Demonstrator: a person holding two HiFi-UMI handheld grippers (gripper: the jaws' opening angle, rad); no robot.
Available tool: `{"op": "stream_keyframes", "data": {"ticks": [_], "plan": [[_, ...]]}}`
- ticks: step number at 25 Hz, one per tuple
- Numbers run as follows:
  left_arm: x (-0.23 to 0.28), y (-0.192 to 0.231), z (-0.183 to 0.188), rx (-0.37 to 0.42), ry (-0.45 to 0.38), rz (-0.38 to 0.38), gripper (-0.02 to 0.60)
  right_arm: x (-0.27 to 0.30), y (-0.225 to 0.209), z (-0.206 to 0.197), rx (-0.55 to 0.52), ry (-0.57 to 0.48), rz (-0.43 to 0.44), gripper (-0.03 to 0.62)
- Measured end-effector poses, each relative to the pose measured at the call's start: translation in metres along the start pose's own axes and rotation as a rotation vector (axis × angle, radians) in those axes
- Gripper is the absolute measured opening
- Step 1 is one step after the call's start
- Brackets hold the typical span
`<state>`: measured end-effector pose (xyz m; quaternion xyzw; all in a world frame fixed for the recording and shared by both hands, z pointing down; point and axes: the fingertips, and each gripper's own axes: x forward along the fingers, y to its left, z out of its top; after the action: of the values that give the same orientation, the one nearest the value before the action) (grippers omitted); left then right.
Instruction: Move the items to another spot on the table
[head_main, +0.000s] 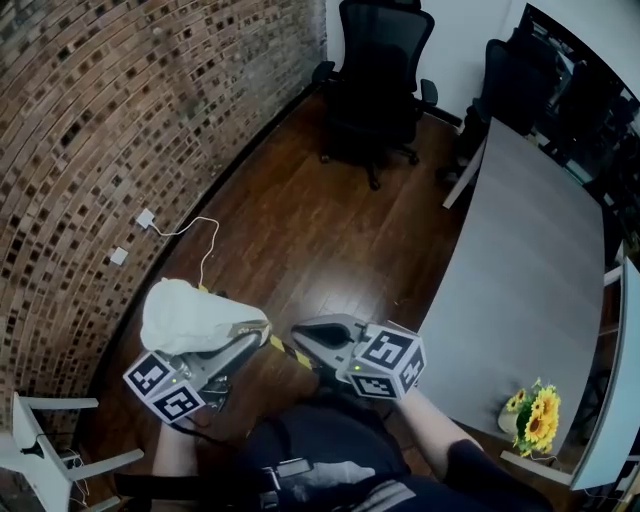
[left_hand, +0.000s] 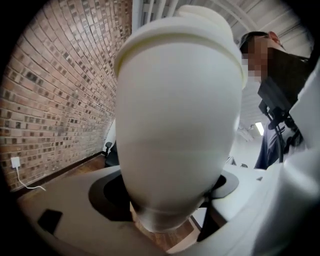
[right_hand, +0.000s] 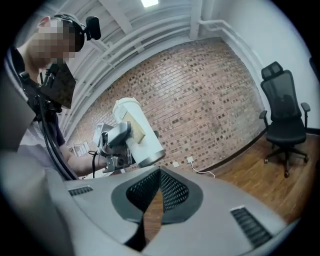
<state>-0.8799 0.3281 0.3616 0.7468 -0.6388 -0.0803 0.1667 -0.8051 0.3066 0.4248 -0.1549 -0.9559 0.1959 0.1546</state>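
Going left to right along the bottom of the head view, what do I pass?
White chair → white vase → right gripper → sunflowers

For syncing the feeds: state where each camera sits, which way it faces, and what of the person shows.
Head view: on the person's head, steeply down at brown wooden floor, reddish brick wall and grey table; both forearms, left gripper gripping a white egg-shaped vessel, right gripper shut, empty.
Left gripper view: on the left gripper, along its jaws; vessel fills it, person's torso at right.
Right gripper view: on the right gripper, over closed jaws toward the left gripper; torso at left.
Shared: both gripper views show vessel and brick wall.
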Motion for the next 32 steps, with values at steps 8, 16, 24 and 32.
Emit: {"op": "stream_keyframes", "data": {"ticks": [8, 16, 24, 32], "plan": [[0.054, 0.012, 0.013, 0.008, 0.037, -0.055, 0.423, -0.017, -0.050, 0.018, 0.045, -0.061, -0.063, -0.017], [0.102, 0.027, 0.015, 0.015, 0.068, -0.196, 0.423, -0.024, -0.084, 0.021, 0.083, -0.094, -0.193, -0.017], [0.133, 0.068, 0.032, 0.050, 0.087, -0.374, 0.423, 0.003, -0.117, 0.046, 0.098, -0.105, -0.354, -0.017], [0.146, 0.139, 0.059, -0.076, 0.048, -0.448, 0.423, 0.054, -0.132, 0.071, 0.074, -0.075, -0.448, -0.017]]}}
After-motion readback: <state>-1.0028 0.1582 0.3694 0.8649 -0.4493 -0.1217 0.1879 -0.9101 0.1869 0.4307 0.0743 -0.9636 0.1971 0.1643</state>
